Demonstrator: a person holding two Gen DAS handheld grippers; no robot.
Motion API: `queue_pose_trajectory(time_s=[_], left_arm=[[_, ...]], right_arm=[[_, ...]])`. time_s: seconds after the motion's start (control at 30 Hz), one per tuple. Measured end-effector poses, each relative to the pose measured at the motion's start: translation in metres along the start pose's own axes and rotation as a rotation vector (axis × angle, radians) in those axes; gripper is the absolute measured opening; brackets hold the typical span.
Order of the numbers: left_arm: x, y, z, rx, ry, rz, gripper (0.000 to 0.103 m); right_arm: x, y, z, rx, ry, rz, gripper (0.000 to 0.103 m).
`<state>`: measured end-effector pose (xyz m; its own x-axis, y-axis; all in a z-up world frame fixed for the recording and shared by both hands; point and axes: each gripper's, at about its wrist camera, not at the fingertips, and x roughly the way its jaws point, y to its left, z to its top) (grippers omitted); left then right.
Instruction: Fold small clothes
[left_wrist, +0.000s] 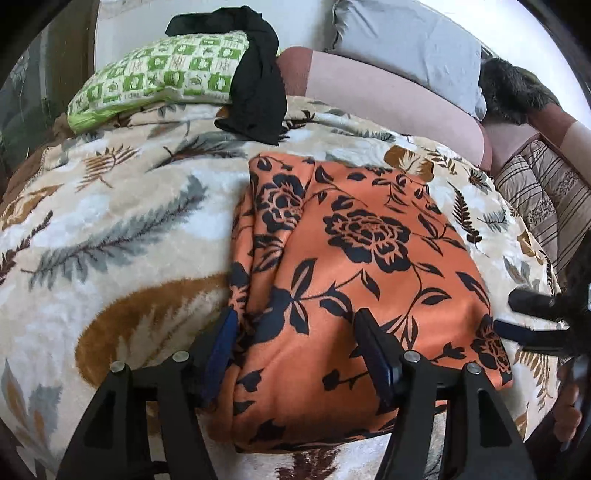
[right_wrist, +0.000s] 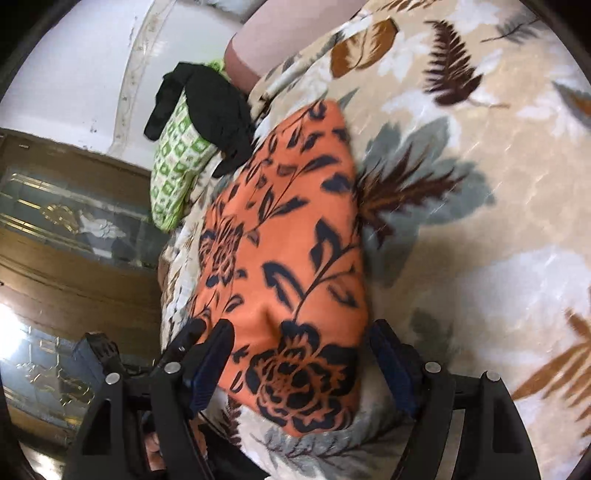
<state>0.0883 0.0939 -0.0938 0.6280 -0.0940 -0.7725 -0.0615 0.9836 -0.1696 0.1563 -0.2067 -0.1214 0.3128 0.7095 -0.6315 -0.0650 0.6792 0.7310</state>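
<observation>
- The orange floral garment (left_wrist: 354, 280) lies folded into a compact block on the leaf-patterned blanket (left_wrist: 110, 229) that covers the bed.
- The left gripper (left_wrist: 299, 343) hangs over the garment's near edge, its fingers spread apart; one sits at the folded left side, the other on top of the cloth.
- The right gripper (right_wrist: 301, 365) also has its fingers apart, straddling an end of the garment (its tips show at the right rim of the left view).
- A black garment (left_wrist: 255, 85) drapes over a green-checked pillow (left_wrist: 162, 77) near the head of the bed.
</observation>
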Motion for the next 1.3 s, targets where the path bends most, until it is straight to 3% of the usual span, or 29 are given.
queue_pose_trajectory(time_s=[0.1,0.23,0.33,0.4,0.47,0.63,0.73,0.9,0.97,1.03,1.13,1.3], left_arm=[[-0.002,-0.002,-0.001,0.012,-0.005,-0.009,0.066],[-0.001,-0.002,-0.001,0.02,0.005,-0.013,0.066],[0.0,0.001,-0.001,0.013,0.008,-0.023,0.066],[0.002,0.001,0.0,0.019,0.013,-0.02,0.066],[0.002,0.001,-0.002,0.034,0.013,-0.013,0.066],[0.002,-0.002,-0.005,0.051,0.012,-0.006,0.067],[0.002,-0.001,-0.004,0.038,0.018,-0.016,0.067],[-0.002,0.002,-0.004,0.023,0.012,-0.028,0.067],[-0.01,0.009,-0.001,-0.019,-0.018,-0.064,0.067],[-0.021,0.024,0.002,-0.089,-0.063,-0.089,0.068],[-0.016,0.043,0.004,-0.187,-0.016,-0.137,0.069],[-0.009,0.051,0.01,-0.246,0.041,-0.184,0.069]], right_arm=[[-0.005,0.017,0.004,-0.058,-0.016,-0.013,0.079],[0.008,0.049,0.015,-0.114,0.006,0.032,0.079],[0.035,0.051,0.028,-0.095,0.037,0.043,0.079],[0.054,0.036,0.031,-0.01,0.084,0.038,0.079],[0.045,0.043,0.036,0.016,0.069,0.051,0.079],[0.043,0.077,0.053,-0.062,0.027,0.095,0.08],[0.086,0.06,0.052,0.0,0.146,0.029,0.082],[0.064,0.077,0.051,-0.023,0.084,0.089,0.082],[0.053,0.08,0.045,-0.053,0.064,0.065,0.082],[0.037,0.076,0.033,-0.085,0.033,0.051,0.082],[0.009,0.05,0.02,-0.106,-0.004,0.008,0.082],[-0.01,-0.017,0.017,0.086,-0.02,0.017,0.082]])
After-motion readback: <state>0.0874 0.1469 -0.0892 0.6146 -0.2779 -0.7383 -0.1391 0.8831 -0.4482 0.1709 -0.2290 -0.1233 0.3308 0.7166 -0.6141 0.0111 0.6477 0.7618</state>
